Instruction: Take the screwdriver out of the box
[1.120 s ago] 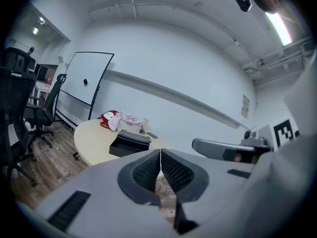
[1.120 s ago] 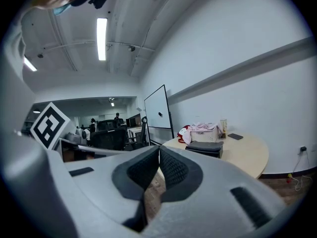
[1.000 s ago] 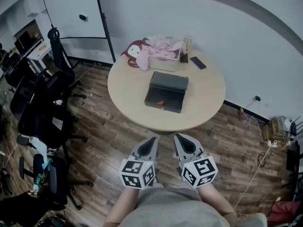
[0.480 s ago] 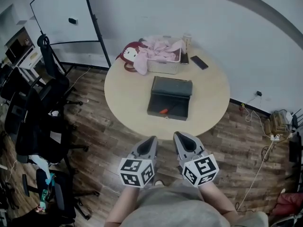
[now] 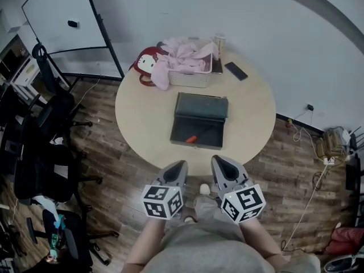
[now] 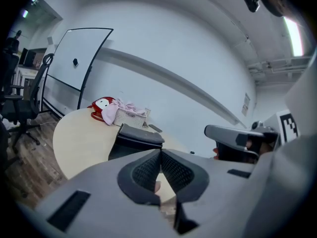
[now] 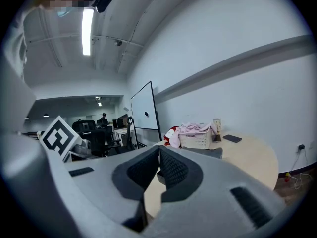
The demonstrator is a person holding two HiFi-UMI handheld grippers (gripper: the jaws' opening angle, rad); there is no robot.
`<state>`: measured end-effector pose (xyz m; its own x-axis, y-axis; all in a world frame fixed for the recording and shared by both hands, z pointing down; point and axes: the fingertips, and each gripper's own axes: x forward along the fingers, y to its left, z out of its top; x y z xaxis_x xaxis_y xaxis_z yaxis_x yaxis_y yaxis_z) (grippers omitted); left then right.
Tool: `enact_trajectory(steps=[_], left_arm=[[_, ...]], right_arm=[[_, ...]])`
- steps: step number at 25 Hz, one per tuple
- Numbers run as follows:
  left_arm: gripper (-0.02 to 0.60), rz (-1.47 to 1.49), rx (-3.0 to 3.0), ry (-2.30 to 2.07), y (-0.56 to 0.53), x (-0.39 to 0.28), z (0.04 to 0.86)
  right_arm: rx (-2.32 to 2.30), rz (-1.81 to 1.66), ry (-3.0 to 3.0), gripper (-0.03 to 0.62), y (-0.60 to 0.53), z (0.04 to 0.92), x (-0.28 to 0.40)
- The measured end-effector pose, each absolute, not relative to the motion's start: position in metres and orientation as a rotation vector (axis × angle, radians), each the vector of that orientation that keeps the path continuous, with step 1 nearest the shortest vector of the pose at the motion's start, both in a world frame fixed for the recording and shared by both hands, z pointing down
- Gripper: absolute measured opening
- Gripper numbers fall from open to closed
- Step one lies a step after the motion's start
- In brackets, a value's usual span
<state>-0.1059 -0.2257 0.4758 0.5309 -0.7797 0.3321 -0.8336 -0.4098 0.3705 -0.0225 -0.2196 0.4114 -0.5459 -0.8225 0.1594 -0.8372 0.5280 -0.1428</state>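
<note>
A dark open box point(image 5: 199, 120) lies in the middle of the round beige table point(image 5: 142, 112). Inside its near half rests a screwdriver point(image 5: 191, 139) with an orange-red handle. My left gripper point(image 5: 179, 165) and right gripper point(image 5: 216, 160) hover side by side just short of the table's near edge, above the floor, both shut with nothing between the jaws. The left gripper view shows the box point(image 6: 134, 138) ahead past the closed left gripper point(image 6: 160, 151). In the right gripper view the shut right gripper point(image 7: 159, 150) points toward the table point(image 7: 247, 155).
A white basket point(image 5: 190, 73) with pink cloth and a red-haired doll point(image 5: 149, 61) stands at the table's far side, beside a cup point(image 5: 219, 41) and a dark phone point(image 5: 235, 70). Office chairs point(image 5: 40, 152) crowd the left. A whiteboard point(image 5: 62, 16) stands behind. Cables point(image 5: 318, 158) lie at the right.
The table and box have drawn nearer to both grippers and shifted slightly left in the head view. Both grippers stayed shut and side by side.
</note>
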Motion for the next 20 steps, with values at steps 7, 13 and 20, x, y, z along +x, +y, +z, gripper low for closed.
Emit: enact_trajectory(steps=[7,13,20], left_arm=[[0.005,0.169,2.217,-1.299,-0.276,-0.096,0.494],[0.006,0.225,2.192,-1.303,-0.316,-0.086,0.507],[0.017,0.404,2.202,-1.21,-0.354,-0.068,0.536]], right_arm=[[1.43,0.306,-2.699,0.002,-0.274,0.41,-0.009],[1.392,0.313,-2.705,0.002,-0.316,0.41,0.004],[1.348,0.343,-2.721,0.002,-0.355,0.417,0.014]])
